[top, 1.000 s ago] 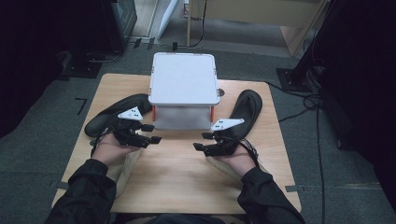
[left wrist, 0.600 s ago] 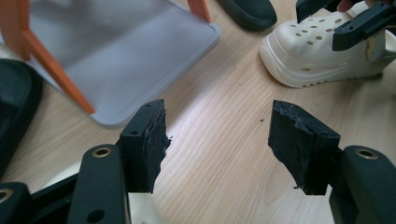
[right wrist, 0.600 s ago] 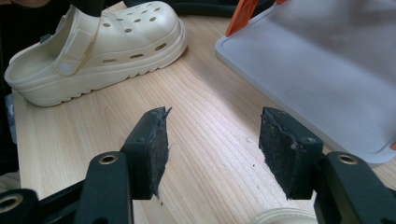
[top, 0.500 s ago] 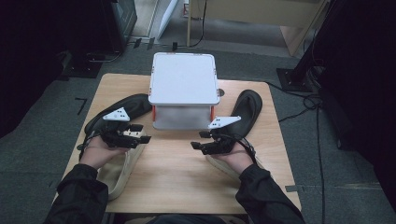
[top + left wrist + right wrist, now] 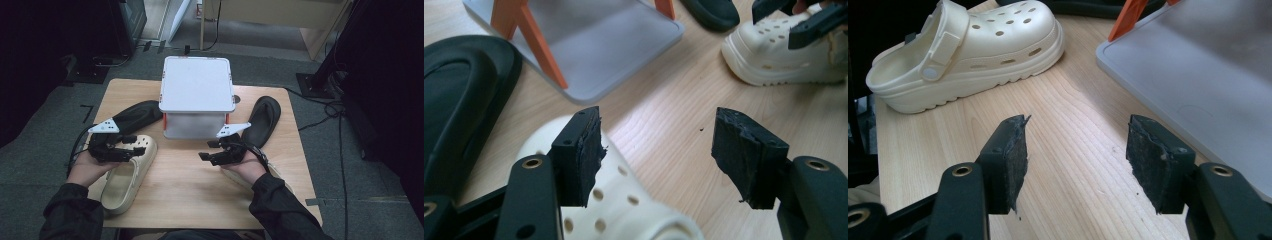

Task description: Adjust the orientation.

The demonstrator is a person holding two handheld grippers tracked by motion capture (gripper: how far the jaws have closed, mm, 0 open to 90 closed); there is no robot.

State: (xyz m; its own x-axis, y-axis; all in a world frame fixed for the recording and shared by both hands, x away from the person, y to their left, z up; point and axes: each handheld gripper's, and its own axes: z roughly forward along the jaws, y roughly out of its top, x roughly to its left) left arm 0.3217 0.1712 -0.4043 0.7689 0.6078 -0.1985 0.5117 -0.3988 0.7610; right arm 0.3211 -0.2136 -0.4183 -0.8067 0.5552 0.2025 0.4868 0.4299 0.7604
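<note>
We count two cream clogs (image 5: 125,172) (image 5: 784,55), two black slippers (image 5: 131,116) (image 5: 262,120), one rack (image 5: 196,95). Our left gripper (image 5: 131,148) hovers spread over the left clog's toe; the right gripper (image 5: 206,156), also spread, faces bare tabletop (image 5: 185,190).

The high view is dim and soft, its edges falling into near black around the lit table (image 5: 190,175). Both gripper views are brighter and evenly lit, with soft shadows; near jaws slightly blurred.

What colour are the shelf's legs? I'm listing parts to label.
Orange; the legs show best in the left gripper view.
</note>
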